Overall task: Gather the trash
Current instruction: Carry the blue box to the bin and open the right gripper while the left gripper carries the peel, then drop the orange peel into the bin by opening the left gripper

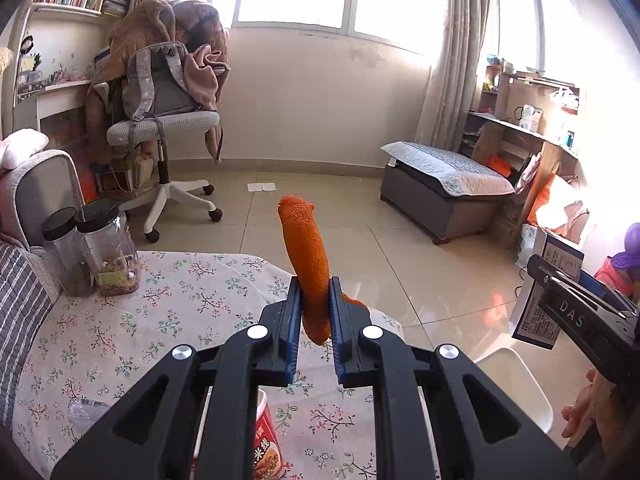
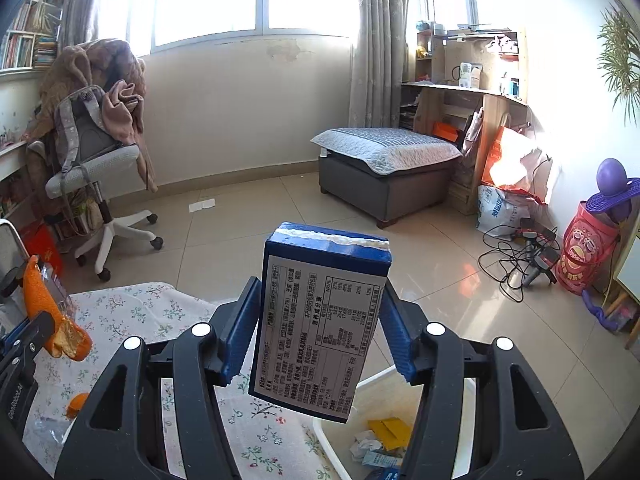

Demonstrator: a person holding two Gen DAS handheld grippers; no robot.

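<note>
Orange peel (image 1: 308, 256): long strip, pinched betw. L gripper (image 1: 315, 308) fingers, upper end sticking up toward 12 o'clock; seen at 9 o'clock in R view.
Blue carton (image 2: 320, 328): clamped betw. R gripper (image 2: 318, 332) fingers, printed label facing cam, torn white top edge up.
White bin (image 2: 332, 444): at 5 o'clock below carton; holds yellow scrap (image 2: 390, 432) + crumpled paper (image 2: 366, 446).
Table (image 1: 132, 320): floral cloth, under both grippers.
Jars (image 1: 108, 248): two, black lids, at 9 o'clock in L view, side by side.
Red cup (image 1: 267, 444): under L gripper, at 6 o'clock, partly hidden.
</note>
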